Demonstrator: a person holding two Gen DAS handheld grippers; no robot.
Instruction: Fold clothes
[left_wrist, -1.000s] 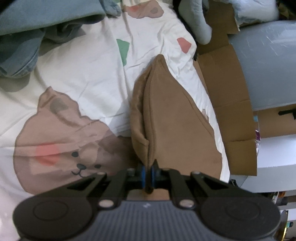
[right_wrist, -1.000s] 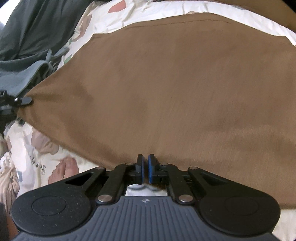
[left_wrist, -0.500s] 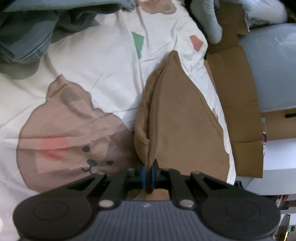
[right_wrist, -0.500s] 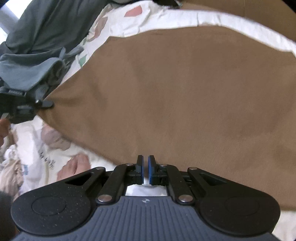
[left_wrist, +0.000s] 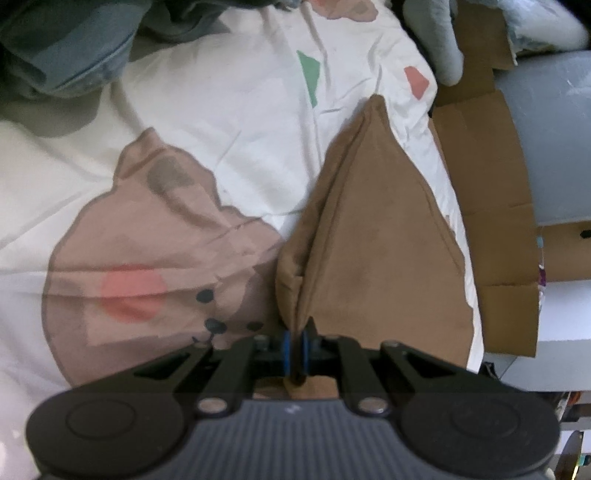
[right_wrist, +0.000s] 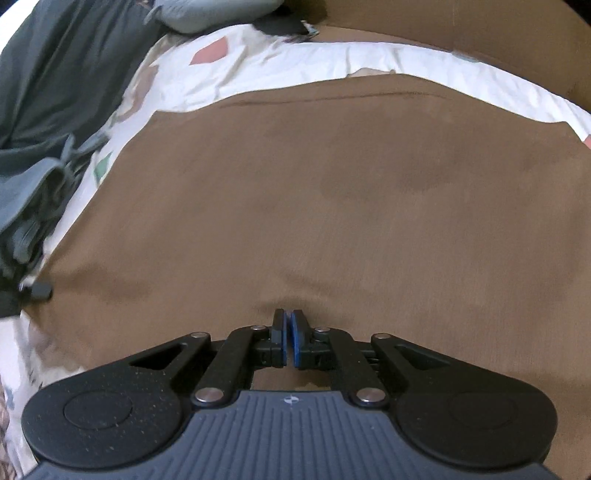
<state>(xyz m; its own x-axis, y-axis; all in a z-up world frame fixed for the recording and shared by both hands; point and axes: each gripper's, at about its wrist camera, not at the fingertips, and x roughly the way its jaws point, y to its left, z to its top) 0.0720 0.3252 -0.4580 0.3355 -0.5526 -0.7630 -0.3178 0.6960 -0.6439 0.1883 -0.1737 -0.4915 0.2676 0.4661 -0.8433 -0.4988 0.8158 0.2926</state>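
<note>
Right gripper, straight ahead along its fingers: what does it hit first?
The brown cloth. The right gripper, jaws opening, points down at it with nothing between; the fingertips look at or almost on the fabric, though depth is unclear.

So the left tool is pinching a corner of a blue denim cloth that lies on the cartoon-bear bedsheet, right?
Not quite: the cloth is brown, not blue denim. The left wrist view shows the left tool pinching a corner of the brown fabric garment that lies on the cartoon-bear bedsheet.
</note>
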